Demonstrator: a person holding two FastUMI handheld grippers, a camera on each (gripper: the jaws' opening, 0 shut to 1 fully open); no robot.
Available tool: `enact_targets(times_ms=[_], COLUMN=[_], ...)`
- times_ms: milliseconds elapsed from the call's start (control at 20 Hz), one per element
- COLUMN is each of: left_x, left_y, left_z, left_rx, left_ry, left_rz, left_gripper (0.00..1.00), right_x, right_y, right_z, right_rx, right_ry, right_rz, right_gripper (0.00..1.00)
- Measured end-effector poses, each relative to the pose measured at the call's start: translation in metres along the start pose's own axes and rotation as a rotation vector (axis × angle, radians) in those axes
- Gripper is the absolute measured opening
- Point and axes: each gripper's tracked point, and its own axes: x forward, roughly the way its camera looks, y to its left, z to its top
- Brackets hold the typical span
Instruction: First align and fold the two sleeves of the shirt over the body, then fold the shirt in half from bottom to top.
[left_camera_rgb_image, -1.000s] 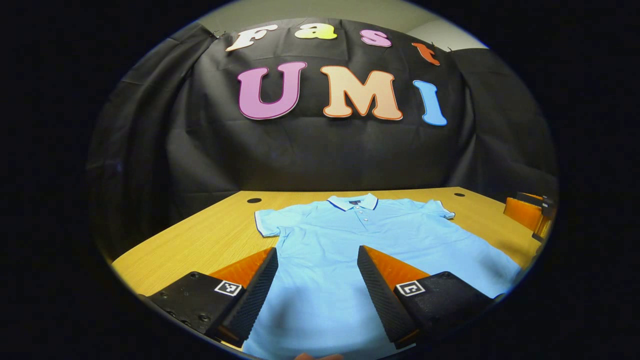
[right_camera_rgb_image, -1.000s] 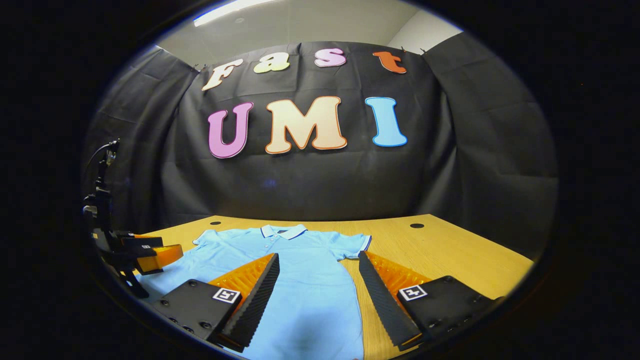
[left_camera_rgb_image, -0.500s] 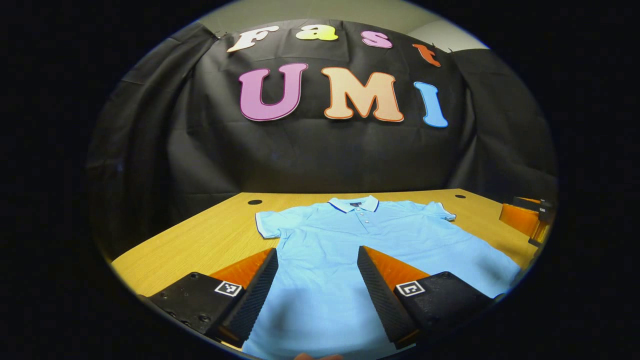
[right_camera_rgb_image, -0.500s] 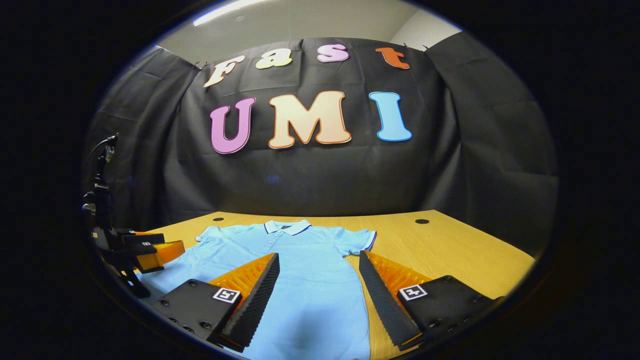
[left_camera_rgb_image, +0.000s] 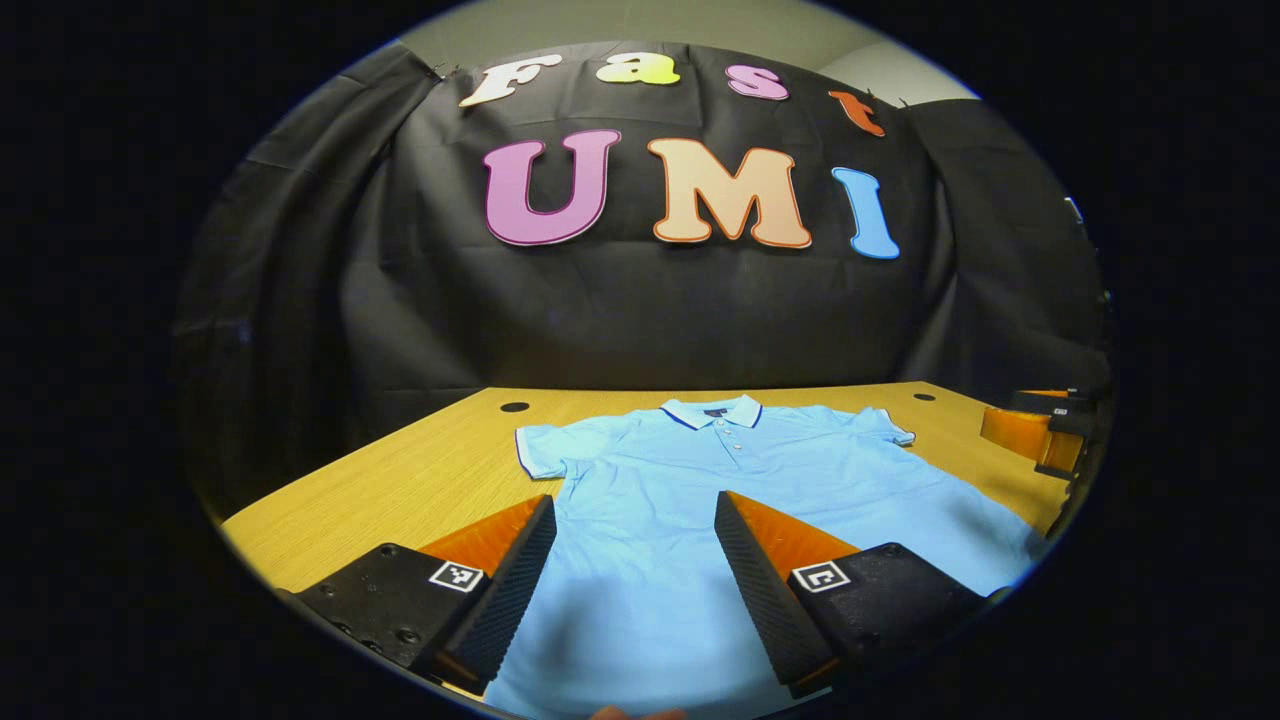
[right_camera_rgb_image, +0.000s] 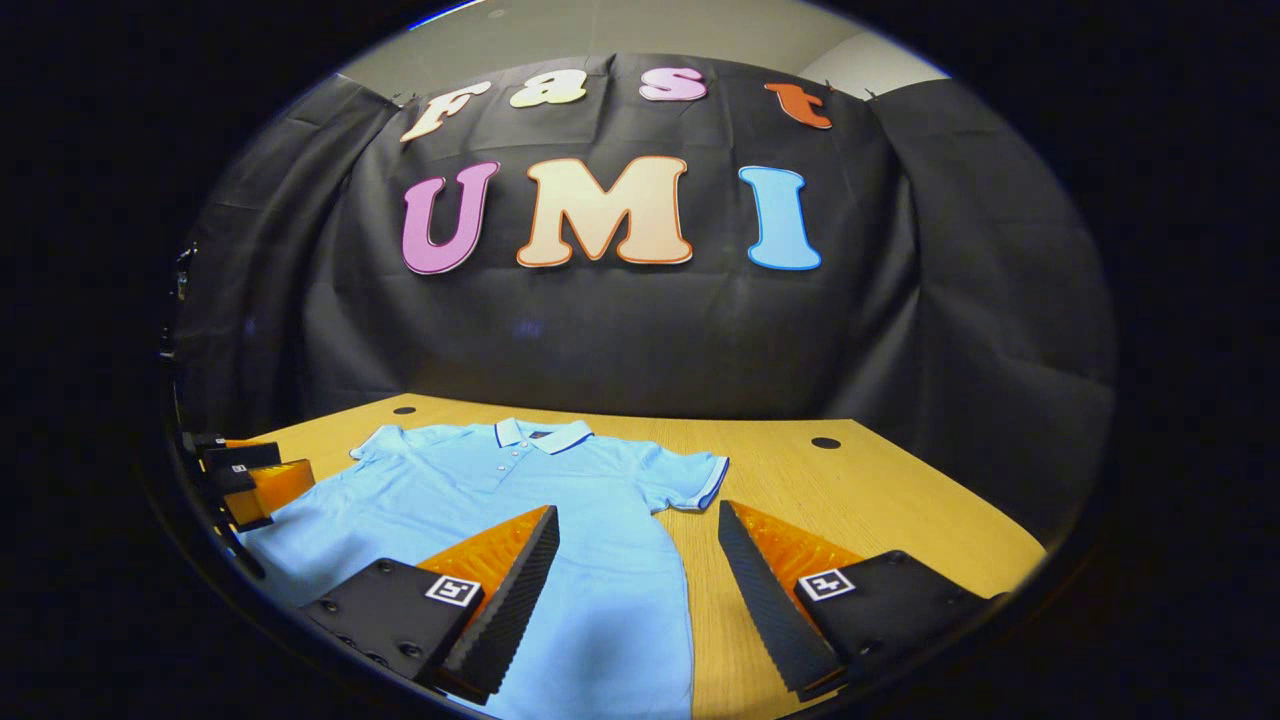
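Note:
A light blue polo shirt (left_camera_rgb_image: 700, 490) lies flat on the wooden table (left_camera_rgb_image: 420, 480), collar toward the far wall, both short sleeves spread out. My left gripper (left_camera_rgb_image: 632, 515) hovers open above the shirt's lower body, nothing between its fingers. In the right gripper view the same shirt (right_camera_rgb_image: 500, 490) lies to the left, its near sleeve (right_camera_rgb_image: 690, 478) ahead. My right gripper (right_camera_rgb_image: 637, 520) is open above the shirt's side edge. The right gripper (left_camera_rgb_image: 1040, 435) also appears at the far right of the left gripper view, and the left gripper (right_camera_rgb_image: 245, 480) at the left edge of the right gripper view.
The table (right_camera_rgb_image: 880, 500) has bare wood to the right of the shirt and round cable holes (right_camera_rgb_image: 826, 442) near its back edge. Another hole (left_camera_rgb_image: 514, 407) sits beyond the shirt's other sleeve. Black cloth hangs behind the table.
Both grippers stayed open. The right gripper view has swung to the right and tipped down a little, so the shirt sits farther left. The left gripper view barely shifted.

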Motion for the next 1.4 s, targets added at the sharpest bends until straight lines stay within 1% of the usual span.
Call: enact_targets(times_ms=[100,200,450,600,700,850,900,950,1000,1100,1200,1250,1300,1400], left_x=[-0.001,-0.002,-0.002,-0.003,-0.002,-0.002,-0.002,-0.002,-0.002,-0.001,-0.002,-0.001,-0.001,-0.002], left_y=[0.0,-0.001,0.0,-0.001,-0.002,-0.002,-0.003,-0.003,-0.002,-0.003,-0.003,-0.003,-0.002,-0.003], left_z=[0.001,0.001,0.002,0.004,0.003,0.003,0.002,0.002,0.003,0.004,0.003,0.002,0.003,0.004], left_rx=[0.0,0.005,0.012,0.014,0.015,0.013,0.012,0.011,0.013,0.014,0.014,0.014,0.014,0.013], left_ry=[-0.005,-0.013,-0.019,-0.025,-0.024,-0.025,-0.025,-0.024,-0.023,-0.022,-0.022,-0.022,-0.022,-0.026], left_rz=[-0.004,-0.007,-0.009,-0.014,-0.016,-0.023,-0.026,-0.027,-0.028,-0.029,-0.03,-0.03,-0.029,-0.029], left_gripper=[0.95,0.95,0.95,0.95,0.96,0.96,0.96,0.96,0.95,0.96,0.96,0.95,0.95,0.96], right_x=[0.013,0.031,0.088,0.129,0.157,0.193,0.203,0.212,0.219,0.23,0.238,0.239,0.241,0.245], right_y=[-0.004,-0.01,-0.025,-0.039,-0.053,-0.07,-0.073,-0.075,-0.075,-0.072,-0.074,-0.074,-0.073,-0.069], right_z=[0.006,0.013,0.023,0.027,0.019,0.0,-0.007,-0.017,-0.027,-0.041,-0.053,-0.056,-0.059,-0.063], right_rx=[0.023,0.026,0.059,0.106,0.105,0.094,0.088,0.077,0.065,0.037,0.023,0.03,0.047,0.085], right_ry=[0.025,0.048,0.145,0.215,0.274,0.349,0.373,0.398,0.422,0.455,0.468,0.474,0.48,0.489], right_rz=[0.014,0.021,0.04,0.018,-0.016,-0.062,-0.071,-0.08,-0.083,-0.08,-0.091,-0.094,-0.096,-0.085], right_gripper=[1.0,0.99,0.99,0.98,0.98,0.96,0.96,0.98,0.96,0.98,0.96,0.98,0.96,0.96])
